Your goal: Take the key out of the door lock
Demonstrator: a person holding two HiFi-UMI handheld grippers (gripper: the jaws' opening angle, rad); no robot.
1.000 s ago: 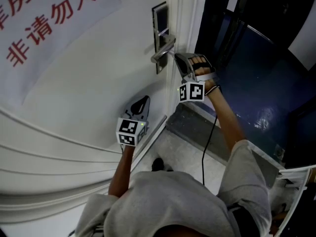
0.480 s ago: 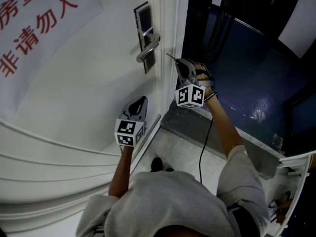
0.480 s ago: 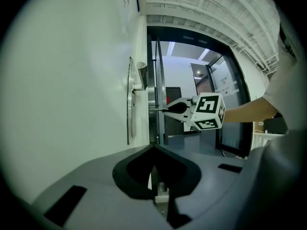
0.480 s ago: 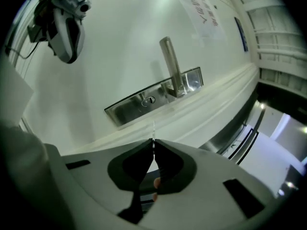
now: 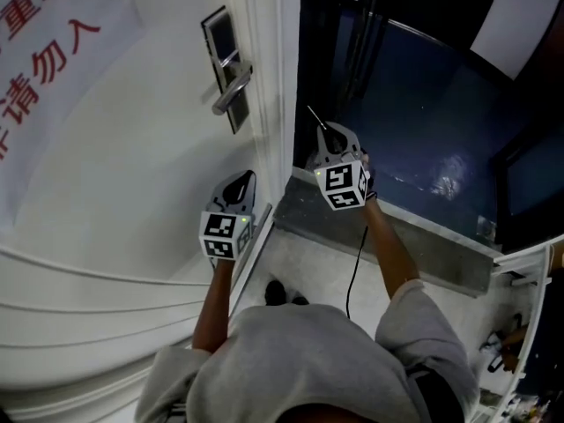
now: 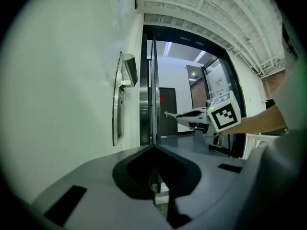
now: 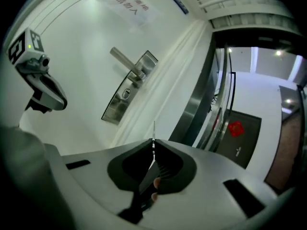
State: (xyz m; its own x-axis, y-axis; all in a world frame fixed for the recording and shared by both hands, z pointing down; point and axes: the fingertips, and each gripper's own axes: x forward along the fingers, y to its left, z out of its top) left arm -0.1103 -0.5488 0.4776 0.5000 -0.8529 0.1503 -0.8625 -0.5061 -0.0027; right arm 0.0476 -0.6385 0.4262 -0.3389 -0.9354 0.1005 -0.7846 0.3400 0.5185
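Observation:
A thin metal key [image 5: 315, 118] sticks out of my right gripper [image 5: 327, 134], which is shut on it and held in front of the dark doorway, clear of the door. In the right gripper view the key blade [image 7: 153, 130] pokes up from the closed tips. The silver lock plate [image 5: 222, 53] with its lever handle [image 5: 232, 90] sits on the white door, up and left of that gripper; its keyhole [image 7: 125, 94] shows nothing in it. My left gripper [image 5: 240, 183] hangs lower, close to the door face, jaws together and holding nothing.
The white door [image 5: 132, 148] carries a paper sign with red characters [image 5: 48, 51]. The door's edge and frame [image 5: 286, 77] border a dark blue floor beyond a grey threshold [image 5: 397, 232]. A black cable [image 5: 354, 271] hangs from my right gripper. A shoe [image 5: 277, 293] stands below.
My right gripper has drawn back from under the lever handle with the key, moving right and down to the doorway and rolling over. My left gripper has shifted a little beside the door.

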